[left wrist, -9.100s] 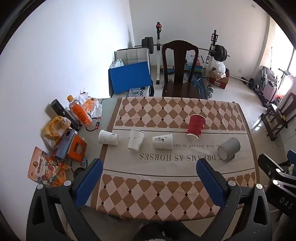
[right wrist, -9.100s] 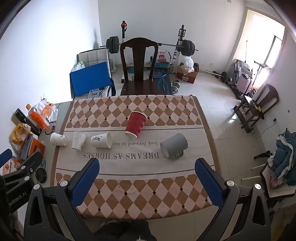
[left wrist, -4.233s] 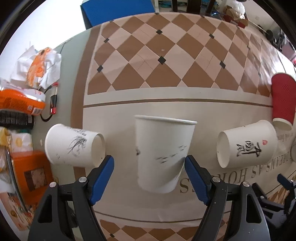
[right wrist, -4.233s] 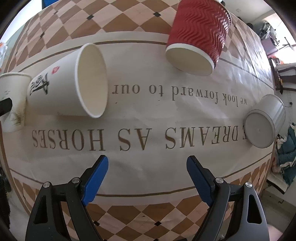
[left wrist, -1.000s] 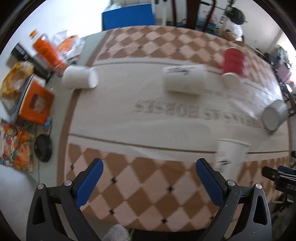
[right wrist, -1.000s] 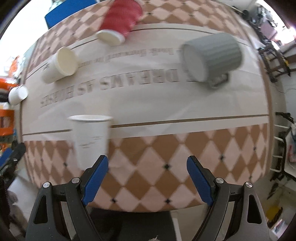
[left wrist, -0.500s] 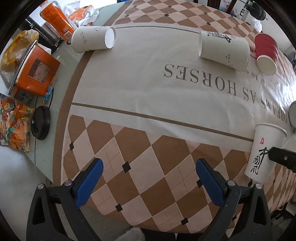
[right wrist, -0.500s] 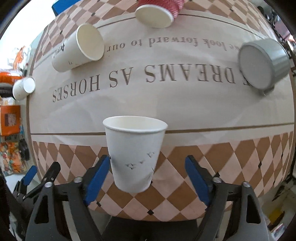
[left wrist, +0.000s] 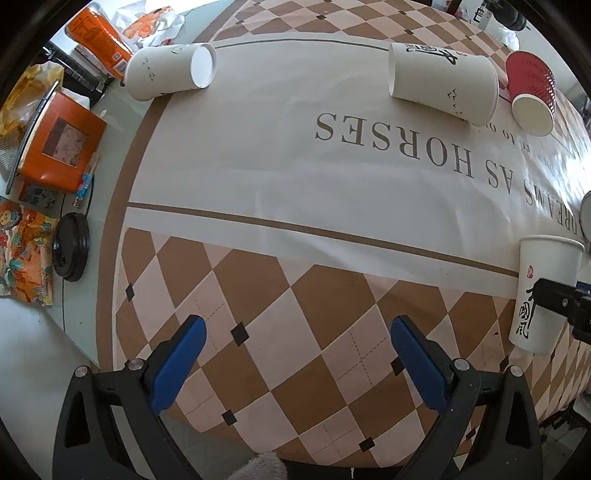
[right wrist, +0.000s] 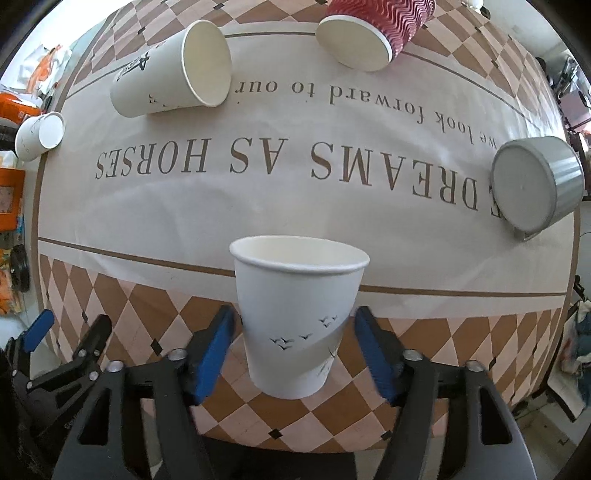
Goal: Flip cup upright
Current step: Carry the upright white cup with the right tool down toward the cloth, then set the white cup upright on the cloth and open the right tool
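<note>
The paper cup (right wrist: 295,325) is standing upright on the brown checkered part of the tablecloth (right wrist: 258,192), just in front of the brown stripe, its mouth facing up. The right gripper (right wrist: 293,349) is sitting around its lower half, with the blue fingers (right wrist: 212,354) close to each side; whether they are pressing the wall cannot be told. The left gripper (left wrist: 299,365) is hanging over the checkered cloth to the cup's left, fingers wide apart and holding nothing. Beyond the cup, four others are lying on their sides: a tall white cup (right wrist: 170,70), a small white cup (right wrist: 38,136) at the cloth's edge, a red ribbed cup (right wrist: 373,33) and a grey cup (right wrist: 535,186). An orange box (left wrist: 61,142), a black lid (left wrist: 70,253) and wrappers are crowding the bare tabletop (left wrist: 110,122) further left.
</note>
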{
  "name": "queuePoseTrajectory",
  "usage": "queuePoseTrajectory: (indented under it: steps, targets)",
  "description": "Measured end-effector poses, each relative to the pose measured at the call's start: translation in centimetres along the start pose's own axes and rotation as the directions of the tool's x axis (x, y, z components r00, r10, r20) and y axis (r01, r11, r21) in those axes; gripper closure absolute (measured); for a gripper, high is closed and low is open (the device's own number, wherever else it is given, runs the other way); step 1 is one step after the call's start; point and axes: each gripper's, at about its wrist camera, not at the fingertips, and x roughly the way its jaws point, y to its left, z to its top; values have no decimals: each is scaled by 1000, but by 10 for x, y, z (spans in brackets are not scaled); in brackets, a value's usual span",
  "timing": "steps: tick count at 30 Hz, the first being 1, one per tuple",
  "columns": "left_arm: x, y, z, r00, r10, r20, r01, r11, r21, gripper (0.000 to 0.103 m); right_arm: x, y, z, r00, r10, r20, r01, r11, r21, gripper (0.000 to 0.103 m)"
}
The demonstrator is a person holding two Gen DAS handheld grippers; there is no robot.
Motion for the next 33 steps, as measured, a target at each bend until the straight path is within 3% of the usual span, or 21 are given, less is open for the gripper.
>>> queuePoseTrajectory:
  steps: [8,11,15,18,22,24,27,30,33]
  targets:
    - [17,4,4,1000,2,-30,-2,1000,5,1,4,0,8,1000,14,-1,-14,1000,16,28]
    - [20,3,4,999,-6,-38,7,1000,14,1,6,-1,8,999,31,17,-32,999,29,37]
    - [22,-3,5,999,-14,-39,15,1000,25,1,-4,-8,15,993,71,89,-77,995,61,38]
    - [27,-4,7,999,-17,-37,18,999,43,1,-15,-16,16,977,116,181,-136,986,100,39]
    - [29,-7,15,999,-22,-29,24,998,64,1,-30,-30,17,929,126,347,-180,975,127,39]
    - [29,-9,21,1000,-23,-21,25,997,73,1,-36,-36,17,893,117,435,-191,973,131,39]
    - [29,-11,28,1000,-31,-7,31,996,84,1,-40,-36,12,816,69,574,-168,978,122,39]
    - [31,-17,33,1000,-29,4,29,994,107,1,-32,-31,2,750,1,661,-107,987,120,39]
    - [30,-25,36,1000,-27,11,26,991,128,1,-25,-24,-9,708,-32,705,-79,989,124,39]
